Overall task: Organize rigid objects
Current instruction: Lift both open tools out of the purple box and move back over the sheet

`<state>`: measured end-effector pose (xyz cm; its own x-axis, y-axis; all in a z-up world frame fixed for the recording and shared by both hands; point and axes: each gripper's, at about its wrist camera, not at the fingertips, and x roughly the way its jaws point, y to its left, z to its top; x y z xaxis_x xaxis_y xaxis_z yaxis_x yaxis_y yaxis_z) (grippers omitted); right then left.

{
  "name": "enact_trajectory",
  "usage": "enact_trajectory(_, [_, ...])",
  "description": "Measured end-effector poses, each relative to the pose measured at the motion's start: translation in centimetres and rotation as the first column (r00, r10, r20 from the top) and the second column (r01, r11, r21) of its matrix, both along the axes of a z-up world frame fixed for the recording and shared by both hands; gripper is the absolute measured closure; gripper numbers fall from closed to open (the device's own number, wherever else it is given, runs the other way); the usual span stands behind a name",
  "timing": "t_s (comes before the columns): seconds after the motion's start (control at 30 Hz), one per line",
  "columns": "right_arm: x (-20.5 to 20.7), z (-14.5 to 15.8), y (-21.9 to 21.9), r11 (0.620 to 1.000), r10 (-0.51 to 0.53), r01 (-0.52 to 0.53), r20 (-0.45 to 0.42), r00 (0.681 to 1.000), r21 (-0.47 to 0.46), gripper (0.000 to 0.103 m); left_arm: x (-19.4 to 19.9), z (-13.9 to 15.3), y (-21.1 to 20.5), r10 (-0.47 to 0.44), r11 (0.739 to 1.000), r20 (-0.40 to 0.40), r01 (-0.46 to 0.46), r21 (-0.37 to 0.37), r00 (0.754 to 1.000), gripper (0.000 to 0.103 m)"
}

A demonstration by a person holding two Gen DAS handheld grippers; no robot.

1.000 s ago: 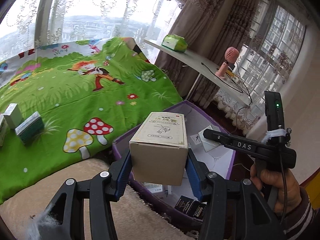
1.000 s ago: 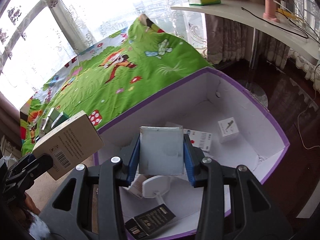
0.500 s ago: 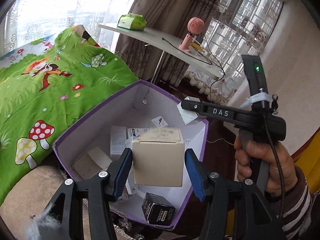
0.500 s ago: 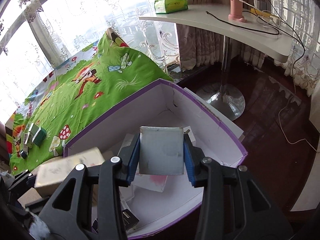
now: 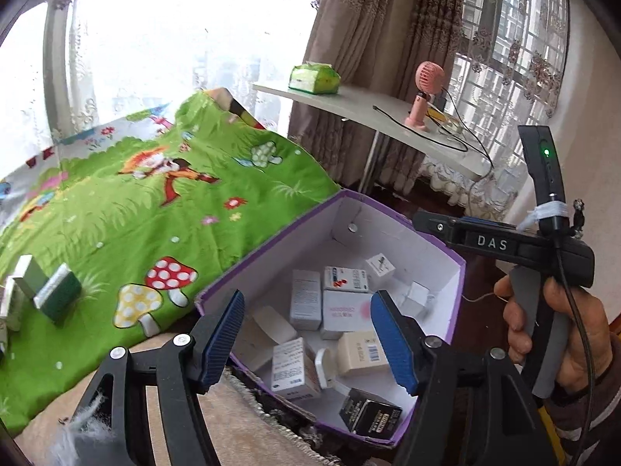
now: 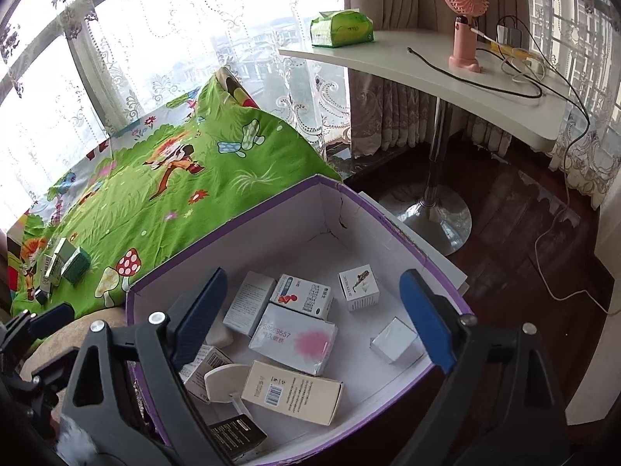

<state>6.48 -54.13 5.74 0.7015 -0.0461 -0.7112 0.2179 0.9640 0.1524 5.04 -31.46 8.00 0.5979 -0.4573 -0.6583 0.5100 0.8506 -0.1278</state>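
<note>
In the left wrist view, our left gripper [image 5: 312, 339] gapes with nothing between its fingers, above the purple bin [image 5: 460, 291] at lower centre. We count about ten cartons [image 5: 345, 310] inside; three more boxes [image 5: 58, 295] stand on the green sheet [image 5: 155, 209] at far left.

In the right wrist view, our right gripper [image 6: 314, 318] is likewise spread wide and empty over the bin [image 6: 217, 240]; about nine cartons [image 6: 293, 339] show inside.

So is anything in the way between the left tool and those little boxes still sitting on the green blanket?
Nothing visible blocks it. The left tool is open and empty over the purple box. The small boxes stand off to its left on the green blanket, with only bare blanket between.
</note>
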Motion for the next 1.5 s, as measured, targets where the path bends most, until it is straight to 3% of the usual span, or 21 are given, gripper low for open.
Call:
enact_trajectory(0.17, [-0.1, 1.5, 1.7, 0.988, -0.049, 0.055, 0.048, 0.998, -0.146, 0.008, -1.1, 1.6, 1.6, 0.05, 0.998, 0.18, -0.054, 0.021, 0.982, 0.027])
enact_trajectory(0.37, [-0.4, 2.9, 3.3, 0.967, -0.065, 0.091, 0.118, 0.991, -0.236, 0.006, -0.9, 1.8, 4.2, 0.043, 0.998, 0.175, -0.034, -0.055, 0.984, 0.027])
enact_trajectory(0.47, [-0.5, 3.2, 4.5, 0.958, -0.06, 0.095, 0.134, 0.989, -0.272, 0.006, -0.3, 1.6, 5.7, 0.097, 0.995, 0.161, -0.09, -0.046, 0.982, 0.027])
enact_trajectory(0.53, [-0.5, 3.1, 5.2, 0.969, -0.02, 0.052, 0.132, 0.991, -0.241, 0.006, 0.1, 1.4, 7.0, 0.129, 0.991, 0.135, -0.122, -0.056, 0.982, 0.027])
enact_trajectory(0.63, [-0.4, 2.9, 5.8, 0.993, 0.062, -0.047, 0.139, 0.988, -0.111, 0.006, 0.1, 1.2, 9.1, 0.183, 0.983, 0.135, -0.177, -0.057, 0.974, 0.027])
enact_trajectory(0.73, [0.0, 2.4, 7.4, 0.992, 0.117, -0.111, 0.128, 0.985, -0.055, 0.006, -0.1, 0.9, 11.0, 0.217, 0.976, 0.138, -0.211, -0.052, 0.966, 0.027])
enact_trajectory(1.1, [0.8, 0.7, 14.0, 0.957, 0.289, -0.289, 0.069, 0.955, -0.004, 0.006, -0.9, -0.4, 18.0, 0.367, 0.929, 0.082, -0.361, -0.081, 0.927, 0.027])
enact_trajectory(1.5, [1.8, -0.8, 20.9, 0.894, 0.447, -0.448, 0.016, 0.894, 0.027, 0.006, -1.6, -3.0, 26.8, 0.528, 0.848, -0.008, -0.528, -0.047, 0.849, 0.027])
